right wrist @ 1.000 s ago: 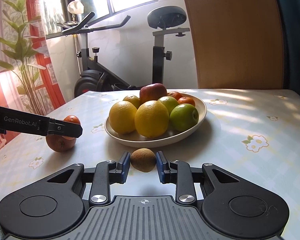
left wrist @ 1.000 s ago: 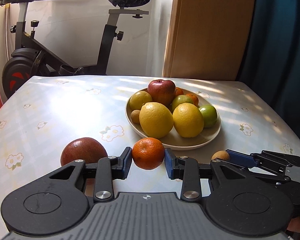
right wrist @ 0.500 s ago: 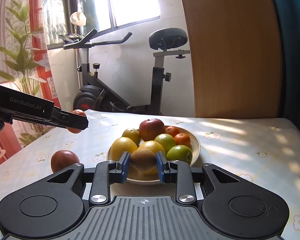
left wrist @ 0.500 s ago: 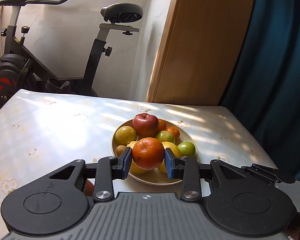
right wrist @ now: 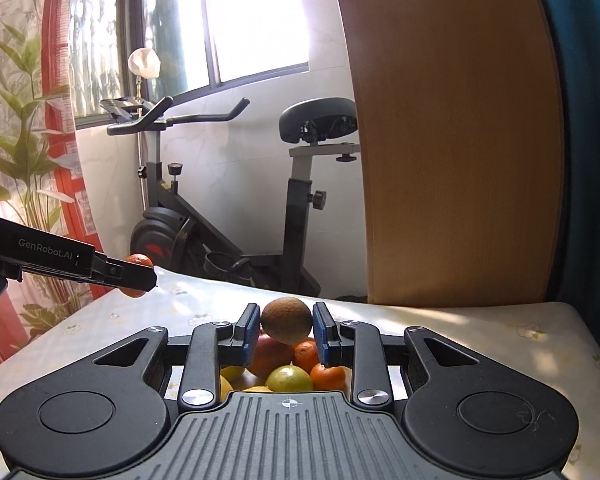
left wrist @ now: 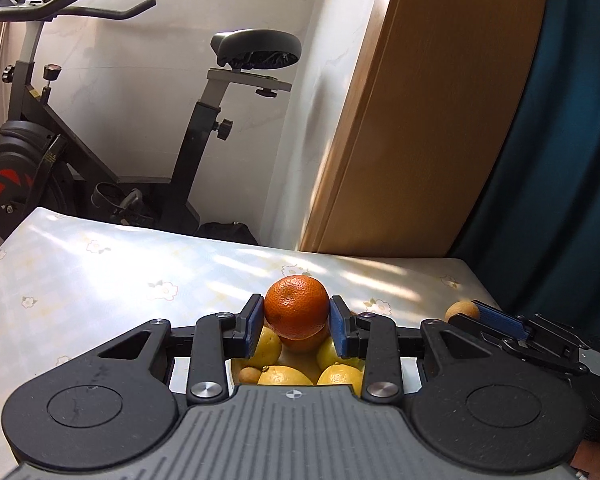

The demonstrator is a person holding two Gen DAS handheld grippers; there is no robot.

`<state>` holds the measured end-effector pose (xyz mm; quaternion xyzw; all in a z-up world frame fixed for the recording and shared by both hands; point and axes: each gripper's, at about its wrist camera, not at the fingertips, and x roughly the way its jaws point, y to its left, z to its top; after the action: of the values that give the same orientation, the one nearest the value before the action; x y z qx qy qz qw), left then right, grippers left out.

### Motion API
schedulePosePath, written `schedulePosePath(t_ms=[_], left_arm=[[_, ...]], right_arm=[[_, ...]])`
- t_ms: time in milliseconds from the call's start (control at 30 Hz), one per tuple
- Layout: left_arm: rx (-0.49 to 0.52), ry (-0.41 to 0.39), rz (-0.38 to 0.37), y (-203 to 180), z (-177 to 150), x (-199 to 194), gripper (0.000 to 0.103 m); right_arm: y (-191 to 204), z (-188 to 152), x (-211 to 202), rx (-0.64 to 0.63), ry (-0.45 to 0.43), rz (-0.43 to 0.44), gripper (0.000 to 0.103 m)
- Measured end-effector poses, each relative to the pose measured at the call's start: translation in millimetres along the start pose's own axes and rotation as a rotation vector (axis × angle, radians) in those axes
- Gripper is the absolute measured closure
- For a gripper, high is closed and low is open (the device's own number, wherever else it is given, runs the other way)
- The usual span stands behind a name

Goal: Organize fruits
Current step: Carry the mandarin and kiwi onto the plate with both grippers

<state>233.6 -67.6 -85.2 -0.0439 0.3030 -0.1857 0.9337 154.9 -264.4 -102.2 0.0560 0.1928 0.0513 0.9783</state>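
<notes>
My left gripper (left wrist: 296, 322) is shut on an orange mandarin (left wrist: 296, 306) and holds it in the air above the fruit plate; yellow lemons (left wrist: 286, 375) show below its fingers. My right gripper (right wrist: 286, 330) is shut on a brown kiwi (right wrist: 287, 320) and holds it above the same heap, where a red apple (right wrist: 270, 354), a green fruit (right wrist: 289, 378) and small oranges (right wrist: 329, 376) show. The left gripper with its mandarin also shows in the right wrist view (right wrist: 138, 270), and the right gripper with the kiwi in the left wrist view (left wrist: 462, 311).
The table (left wrist: 100, 280) has a pale flowered cloth. An exercise bike (left wrist: 100, 160) stands behind its far edge. A wooden panel (left wrist: 420, 120) and a dark teal curtain (left wrist: 560, 160) are at the back right. A plant (right wrist: 24, 160) stands by the window at left.
Both grippers have risen from the table with their fruit and moved forward over the plate. The plate now lies under the fingers, mostly hidden.
</notes>
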Motion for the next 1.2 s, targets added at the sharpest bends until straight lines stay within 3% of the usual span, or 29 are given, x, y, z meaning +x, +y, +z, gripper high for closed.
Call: schedulePosePath(t_ms=[200,433,633,1000,1200], left_arm=[[0.047,0.092,0.000,-7.7,3.4,46.0,0.066],[0.050,0.205,-0.020,-4.3,-3.2,95.6,0.066],[0.055,0.269,-0.028,0.1,-9.3,114.3,0.066],[0.012,0.319,-0.032,8.9,-17.6,124.0,0.066],[0.032,0.305,-0.031,6.0,-17.8,123.5,0.065]], right_arm=[[-8.7,-7.6,39.3,-0.067,0.095,-0.023,0.077],[-27.9,-21.5,73.4,-0.024,0.171,0.000,0.077],[-39.8,-43.3,95.5,0.011,0.240,-0.002,0.077],[-28.0,-53.5,108.4,-0.004,0.271,0.023,0.077],[-24.8,-55.6,103.6,-0.004,0.275,0.021,0.072]])
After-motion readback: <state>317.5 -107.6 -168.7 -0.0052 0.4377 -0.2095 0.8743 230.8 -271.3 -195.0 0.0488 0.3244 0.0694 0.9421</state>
